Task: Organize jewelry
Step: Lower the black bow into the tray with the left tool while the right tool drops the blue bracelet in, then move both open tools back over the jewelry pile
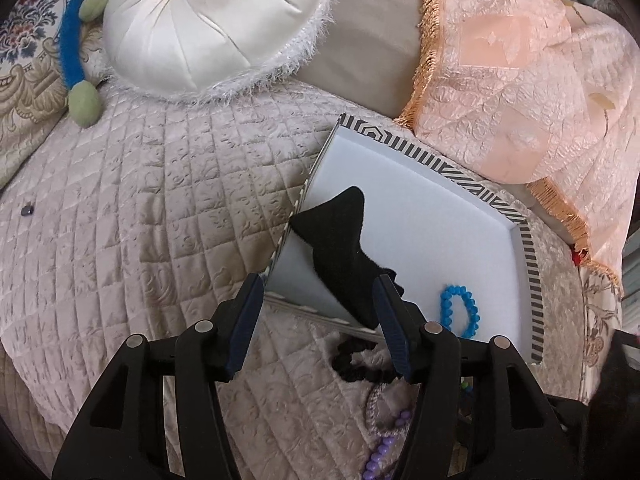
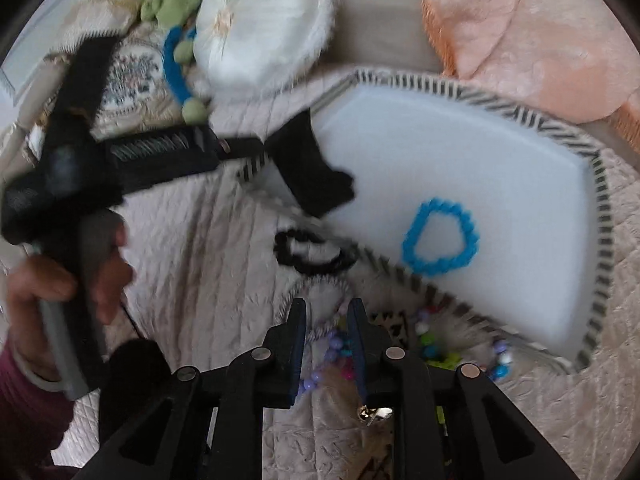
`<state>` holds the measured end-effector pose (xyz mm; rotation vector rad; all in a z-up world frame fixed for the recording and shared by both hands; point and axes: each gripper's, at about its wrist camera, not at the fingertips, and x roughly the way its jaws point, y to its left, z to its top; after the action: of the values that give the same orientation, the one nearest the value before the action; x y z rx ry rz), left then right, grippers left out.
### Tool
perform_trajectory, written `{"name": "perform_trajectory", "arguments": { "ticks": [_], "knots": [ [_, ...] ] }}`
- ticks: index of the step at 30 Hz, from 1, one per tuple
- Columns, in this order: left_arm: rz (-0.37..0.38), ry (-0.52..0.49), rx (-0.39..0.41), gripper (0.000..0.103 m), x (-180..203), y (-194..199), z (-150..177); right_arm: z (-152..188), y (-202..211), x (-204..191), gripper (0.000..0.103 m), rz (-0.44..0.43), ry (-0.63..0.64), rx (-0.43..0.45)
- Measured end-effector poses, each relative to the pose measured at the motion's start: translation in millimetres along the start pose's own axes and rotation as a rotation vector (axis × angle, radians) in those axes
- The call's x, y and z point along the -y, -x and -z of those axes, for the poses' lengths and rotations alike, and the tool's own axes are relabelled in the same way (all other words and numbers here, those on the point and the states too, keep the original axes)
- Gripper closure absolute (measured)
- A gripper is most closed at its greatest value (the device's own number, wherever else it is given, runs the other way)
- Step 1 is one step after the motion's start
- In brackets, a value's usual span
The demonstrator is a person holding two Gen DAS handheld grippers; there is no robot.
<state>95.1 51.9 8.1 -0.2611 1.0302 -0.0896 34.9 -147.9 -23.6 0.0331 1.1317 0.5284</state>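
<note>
Quilted beige bedspread (image 1: 160, 200); round white cushion (image 1: 208, 28) near its far edge, peach fringed cloth (image 1: 520, 80) at far-right corner.

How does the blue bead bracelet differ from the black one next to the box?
The blue bracelet lies inside the striped box on its white lining; the black bracelet lies outside on the quilted cover. The blue one is bright, the black one dark. Both are closed loops, lying flat and untouched by either claw.

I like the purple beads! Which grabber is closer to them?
Right. The right gripper hovers just above the purple beads; the left gripper sits farther off, by the striped box.
</note>
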Motion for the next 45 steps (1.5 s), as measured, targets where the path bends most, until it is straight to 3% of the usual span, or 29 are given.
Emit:
{"name": "perform_trajectory", "arguments": {
  "ticks": [3,8,13,17,22,32,33,36,37,45],
  "knots": [
    [-0.006,-0.007,0.004,0.046,-2,2,2,-2,-15,13,0.083,0.019,-0.058,-0.018],
    [-0.013,-0.021,-0.002,0.046,-7,5,10,-17,-16,49,0.084,0.069,-0.196,0.056],
    [-0.012,-0.031,-0.027,0.046,-7,2,22,-28,-20,64,0.084,0.088,-0.231,0.058],
    [-0.024,-0.052,-0.025,0.046,-3,3,31,-24,-10,51,0.083,0.081,-0.183,0.066],
    [-0.028,-0.072,-0.012,0.046,4,9,41,-9,10,29,0.064,0.118,-0.134,0.104],
    [-0.067,-0.147,0.053,0.046,23,34,60,23,54,9,0.062,0.222,-0.146,0.219],
    [-0.068,-0.153,0.057,0.046,24,37,62,25,56,7,0.059,0.232,-0.149,0.222],
    [-0.072,-0.169,0.072,0.046,28,44,66,31,66,2,0.037,0.246,-0.164,0.256],
    [-0.075,-0.174,0.077,0.046,29,46,67,34,69,1,0.034,0.248,-0.166,0.268],
    [-0.079,-0.193,0.094,0.046,33,58,76,42,81,-14,0.034,0.278,-0.144,0.304]
  ]
}}
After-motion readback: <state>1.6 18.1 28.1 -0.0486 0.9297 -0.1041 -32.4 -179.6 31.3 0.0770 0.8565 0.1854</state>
